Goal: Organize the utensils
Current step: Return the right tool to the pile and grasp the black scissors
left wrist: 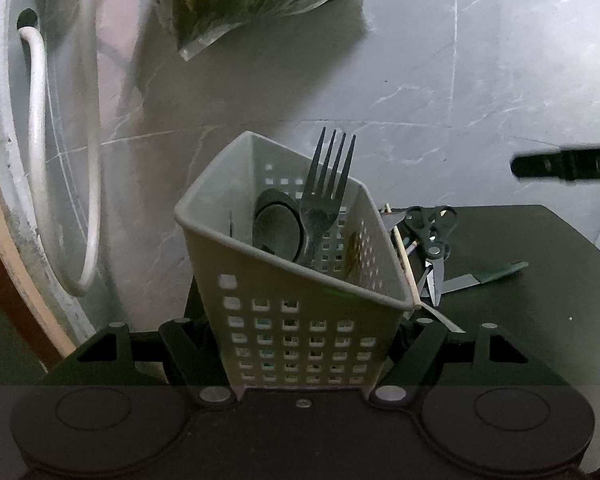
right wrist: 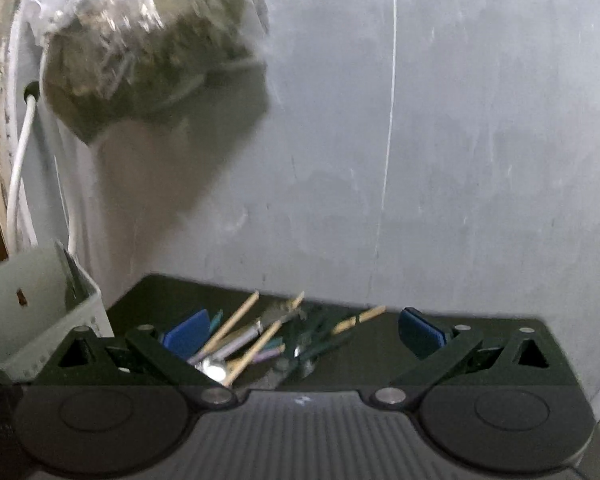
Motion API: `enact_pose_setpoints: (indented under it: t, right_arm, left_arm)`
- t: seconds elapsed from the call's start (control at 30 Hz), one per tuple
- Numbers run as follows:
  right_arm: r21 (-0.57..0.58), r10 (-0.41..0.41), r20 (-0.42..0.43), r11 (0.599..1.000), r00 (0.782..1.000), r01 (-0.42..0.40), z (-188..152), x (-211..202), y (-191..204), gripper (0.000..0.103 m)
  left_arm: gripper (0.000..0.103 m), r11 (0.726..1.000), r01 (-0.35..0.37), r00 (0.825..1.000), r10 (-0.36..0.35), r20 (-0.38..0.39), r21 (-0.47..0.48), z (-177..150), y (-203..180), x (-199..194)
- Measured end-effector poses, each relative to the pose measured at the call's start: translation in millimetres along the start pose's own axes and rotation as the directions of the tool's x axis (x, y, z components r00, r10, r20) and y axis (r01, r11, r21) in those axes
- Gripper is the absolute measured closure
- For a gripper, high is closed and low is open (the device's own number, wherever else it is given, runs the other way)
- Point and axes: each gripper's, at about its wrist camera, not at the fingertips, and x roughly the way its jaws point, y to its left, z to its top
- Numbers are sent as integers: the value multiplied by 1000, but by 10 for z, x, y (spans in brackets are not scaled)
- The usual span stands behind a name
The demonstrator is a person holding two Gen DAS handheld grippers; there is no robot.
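Caddy [left wrist: 300, 320] clamped in left hand-held gripper [left wrist: 300, 344], holding fork [left wrist: 324, 200], right hand-held gripper [right wrist: 304, 336] released

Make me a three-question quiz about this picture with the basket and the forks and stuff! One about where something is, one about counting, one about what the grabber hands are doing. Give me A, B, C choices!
1. Where is the black fork?
A. Standing in the white basket
B. Lying flat on the dark table
C. Hanging on the wall

2. How many prongs does the fork have?
A. Two
B. Four
C. Six

3. What is the right gripper doing?
A. Squeezing the scissors
B. Holding a chopstick
C. Open, holding nothing

Answers:
1. A, its prongs stick up above the basket's rim, beside a dark spoon.
2. B, four prongs show against the grey wall.
3. C, its blue pads stand wide apart above the utensil pile, touching none of it. The left gripper is the one that clamps the basket.
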Motion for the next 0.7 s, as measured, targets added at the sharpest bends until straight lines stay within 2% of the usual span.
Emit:
enact_pose_setpoints:
  t: [0.17, 0.3, 0.47, 0.7]
  right_arm:
    - [64, 45, -109, 997, 993, -38, -170, 208, -125, 0]
    - [95, 57, -153, 995, 986, -43, -235, 351, -198, 0]
    - [107, 84, -184, 992, 979, -65, -249, 527, -297, 0]
    - [74, 171, -177, 984, 969, -160, -185, 813, -396, 0]
  left_arm:
    - [26, 1000, -31, 999, 31, -18, -6, 26, -42, 5]
    - [26, 998, -53, 998, 52, -34, -25, 50, -57, 14]
    - [26, 995, -86, 996, 84, -37, -46, 61, -75, 25]
    - [26, 989, -128, 991, 125, -45, -74, 78, -125, 38]
